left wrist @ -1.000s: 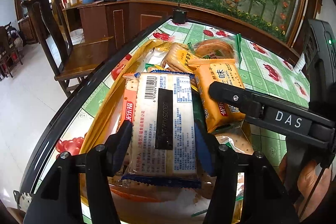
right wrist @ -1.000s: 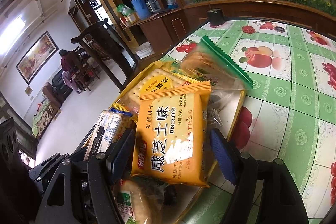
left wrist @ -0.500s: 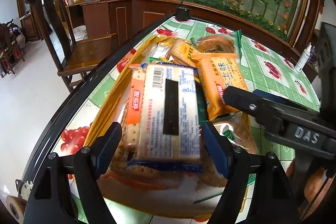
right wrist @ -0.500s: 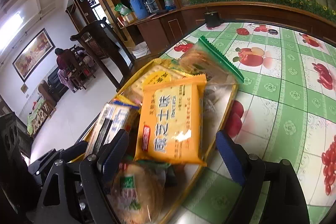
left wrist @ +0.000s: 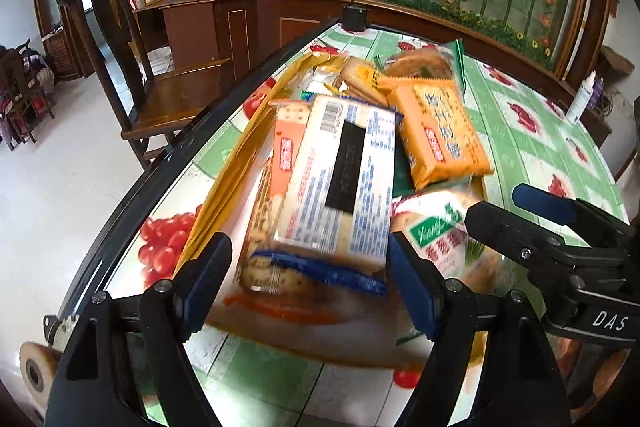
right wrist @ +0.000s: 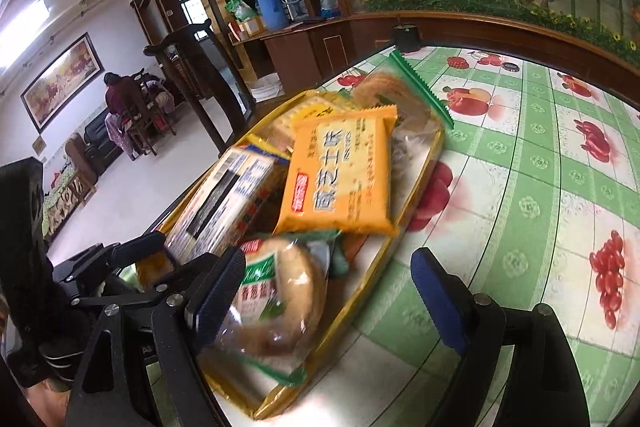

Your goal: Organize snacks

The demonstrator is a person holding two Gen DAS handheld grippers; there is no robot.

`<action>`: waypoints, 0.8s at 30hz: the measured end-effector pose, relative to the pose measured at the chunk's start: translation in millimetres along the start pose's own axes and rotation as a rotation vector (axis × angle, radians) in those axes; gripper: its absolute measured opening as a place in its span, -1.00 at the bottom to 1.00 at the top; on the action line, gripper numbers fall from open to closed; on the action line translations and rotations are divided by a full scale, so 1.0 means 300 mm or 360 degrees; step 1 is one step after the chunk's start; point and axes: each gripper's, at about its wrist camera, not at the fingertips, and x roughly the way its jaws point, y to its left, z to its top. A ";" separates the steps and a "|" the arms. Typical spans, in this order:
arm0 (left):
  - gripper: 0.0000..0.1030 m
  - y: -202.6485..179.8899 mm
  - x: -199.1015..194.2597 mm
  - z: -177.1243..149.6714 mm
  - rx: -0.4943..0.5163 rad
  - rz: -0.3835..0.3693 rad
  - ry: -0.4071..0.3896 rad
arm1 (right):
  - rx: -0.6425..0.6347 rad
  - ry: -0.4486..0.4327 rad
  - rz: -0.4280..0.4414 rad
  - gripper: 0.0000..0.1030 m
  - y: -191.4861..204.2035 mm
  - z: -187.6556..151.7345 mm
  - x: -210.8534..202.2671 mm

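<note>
A gold tray (left wrist: 228, 183) (right wrist: 404, 227) on the table holds several snack packs. A white and blue cracker pack (left wrist: 340, 179) (right wrist: 224, 203) lies on top at the tray's left. An orange biscuit pack (left wrist: 436, 131) (right wrist: 340, 175) lies beside it. A clear pack with a round pastry (right wrist: 280, 299) (left wrist: 440, 231) lies at the near end. My left gripper (left wrist: 308, 287) is open and empty, just short of the cracker pack. My right gripper (right wrist: 328, 295) is open and empty, over the tray's near right edge; it also shows in the left wrist view (left wrist: 560, 227).
The round table (right wrist: 540, 163) has a green checked fruit-print cloth and a dark rim. A wooden chair (left wrist: 132, 75) stands close to its left edge. A small black object (left wrist: 354, 17) sits at the table's far edge. A wooden cabinet and a flower mural stand behind.
Both grippers have opened and pulled back from the tray. The cracker pack and the orange biscuit pack now lie free on the pile.
</note>
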 end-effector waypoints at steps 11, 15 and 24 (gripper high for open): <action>0.54 -0.003 -0.049 -0.047 0.0079 0.0013 0.0009 | -0.0047 0.0013 -0.0017 0.68 0.033 -0.064 -0.038; 0.54 -0.028 -0.081 -0.075 0.0124 0.0001 -0.0004 | -0.0049 0.0005 -0.0024 0.68 0.036 -0.089 -0.066; 0.56 -0.091 -0.126 -0.106 0.0172 -0.0036 -0.0016 | -0.0012 0.0000 -0.0068 0.68 -0.006 -0.170 -0.144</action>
